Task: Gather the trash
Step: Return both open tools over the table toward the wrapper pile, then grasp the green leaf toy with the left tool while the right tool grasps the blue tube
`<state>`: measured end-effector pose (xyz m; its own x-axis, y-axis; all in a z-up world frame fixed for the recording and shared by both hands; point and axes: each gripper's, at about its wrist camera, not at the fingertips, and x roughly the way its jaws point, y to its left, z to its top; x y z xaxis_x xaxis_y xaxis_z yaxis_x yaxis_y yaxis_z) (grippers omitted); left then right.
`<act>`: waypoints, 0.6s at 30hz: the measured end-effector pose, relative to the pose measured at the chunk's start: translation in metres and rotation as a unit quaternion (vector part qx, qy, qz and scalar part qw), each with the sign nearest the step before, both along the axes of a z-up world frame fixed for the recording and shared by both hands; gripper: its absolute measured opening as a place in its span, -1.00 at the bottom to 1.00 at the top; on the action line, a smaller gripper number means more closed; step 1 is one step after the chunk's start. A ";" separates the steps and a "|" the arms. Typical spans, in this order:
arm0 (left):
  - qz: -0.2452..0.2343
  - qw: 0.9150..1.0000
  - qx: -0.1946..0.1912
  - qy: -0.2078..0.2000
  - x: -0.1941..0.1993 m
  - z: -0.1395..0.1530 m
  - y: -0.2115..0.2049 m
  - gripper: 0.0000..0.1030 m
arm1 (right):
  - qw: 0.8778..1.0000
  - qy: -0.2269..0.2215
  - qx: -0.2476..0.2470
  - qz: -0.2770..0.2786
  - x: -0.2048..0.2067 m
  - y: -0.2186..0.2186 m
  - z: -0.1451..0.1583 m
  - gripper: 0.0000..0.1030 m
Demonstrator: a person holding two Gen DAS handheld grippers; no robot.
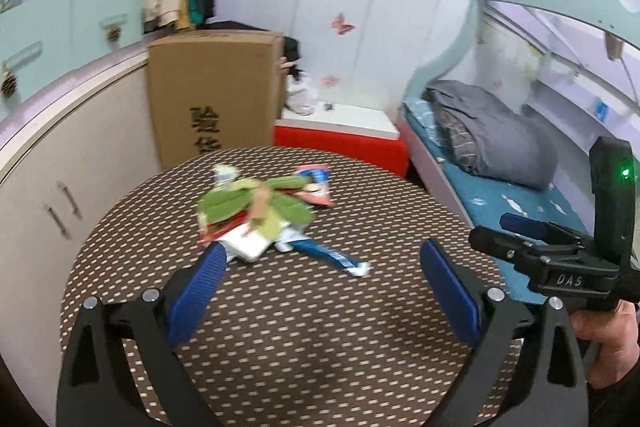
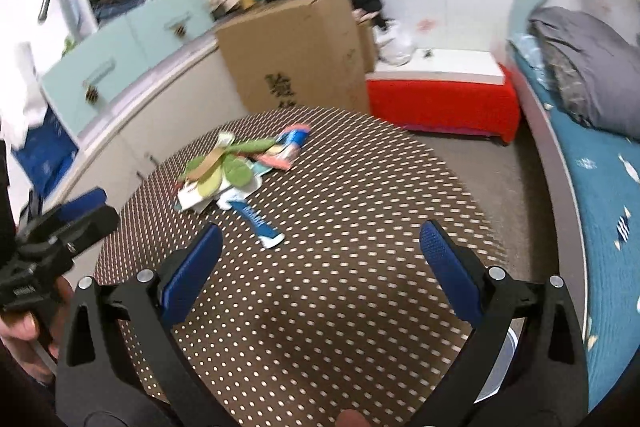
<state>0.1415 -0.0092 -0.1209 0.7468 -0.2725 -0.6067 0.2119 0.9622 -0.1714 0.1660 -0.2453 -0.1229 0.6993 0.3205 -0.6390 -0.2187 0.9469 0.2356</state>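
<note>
A pile of trash wrappers (image 1: 256, 211) lies on a round brown dotted table (image 1: 304, 331): green, red, white and blue packets, with a blue and white wrapper (image 1: 324, 257) sticking out toward me. My left gripper (image 1: 324, 259) is open and empty, just short of the pile. The right gripper shows at the right edge of the left wrist view (image 1: 516, 231). In the right wrist view the pile (image 2: 236, 167) lies ahead to the left on the table (image 2: 340, 307), and my right gripper (image 2: 322, 239) is open and empty above the table. The left gripper body (image 2: 52, 239) shows at the left.
A large cardboard box (image 1: 216, 95) stands behind the table. A red cabinet with a white top (image 1: 344, 139) is beside it. A bed with a grey blanket (image 1: 496, 131) is on the right. Curved cupboards (image 1: 60, 163) run along the left.
</note>
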 end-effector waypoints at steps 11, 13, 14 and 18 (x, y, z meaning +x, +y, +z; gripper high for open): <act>0.050 0.999 0.003 0.021 0.013 -0.020 0.047 0.85 | 0.991 0.045 -0.068 0.105 0.053 0.093 -0.048 0.39; 0.056 0.998 0.004 0.023 0.018 -0.023 0.052 0.85 | 0.989 0.049 -0.075 0.118 0.061 0.104 -0.054 0.31; 0.057 0.998 0.005 0.024 0.020 -0.024 0.054 0.85 | 0.988 0.051 -0.077 0.121 0.064 0.107 -0.057 0.25; 0.060 0.998 0.007 0.027 0.033 -0.028 0.057 0.85 | 0.985 0.060 -0.087 0.135 0.080 0.123 -0.069 -0.07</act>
<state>0.1742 0.0478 -0.1486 0.7391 -0.1743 -0.6506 0.0859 0.9824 -0.1656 0.2458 -0.1225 -0.1919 0.5203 0.3625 -0.7732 -0.4481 0.8867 0.1142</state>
